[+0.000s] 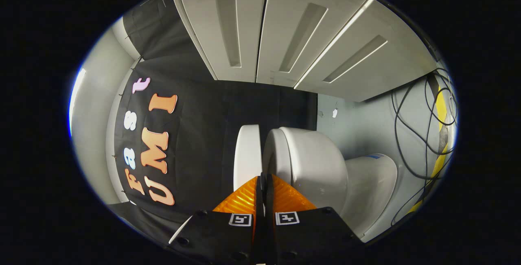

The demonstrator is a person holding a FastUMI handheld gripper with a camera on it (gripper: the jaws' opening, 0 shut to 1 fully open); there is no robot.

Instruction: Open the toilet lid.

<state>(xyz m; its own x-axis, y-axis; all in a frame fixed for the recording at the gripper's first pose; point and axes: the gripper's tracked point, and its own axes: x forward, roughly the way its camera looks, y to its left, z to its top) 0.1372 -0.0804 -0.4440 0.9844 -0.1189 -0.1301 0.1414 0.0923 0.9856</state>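
Although the whole view is rolled on its side, the hand-held gripper (262, 179) reads clearly at the bottom centre of the frame: its two fingers are pressed together with barely a slit between them, and nothing is held. Just beyond the tips, in the lower middle of the frame, sits the toilet (325, 167), and the toilet lid (247, 155) appears as a pale slab swung well clear of the seat (276, 159), with a dark gap between the two (the tips point straight into that gap). So the lid looks raised already, or very nearly.

The risk from here, as I judge it, is the lid falling back. If it has not passed its balance point, pulling the fingers away would let it drop onto the seat and slam. A careless withdrawal could also catch the lid's edge with a fingertip and drag it closed. Whether the lid leans on the tank (372, 179) or on anything behind it cannot be told from this angle. Loose cables (411, 134) hang at the right of the frame, well apart from the fingers, under the grey cabinet doors (285, 29).
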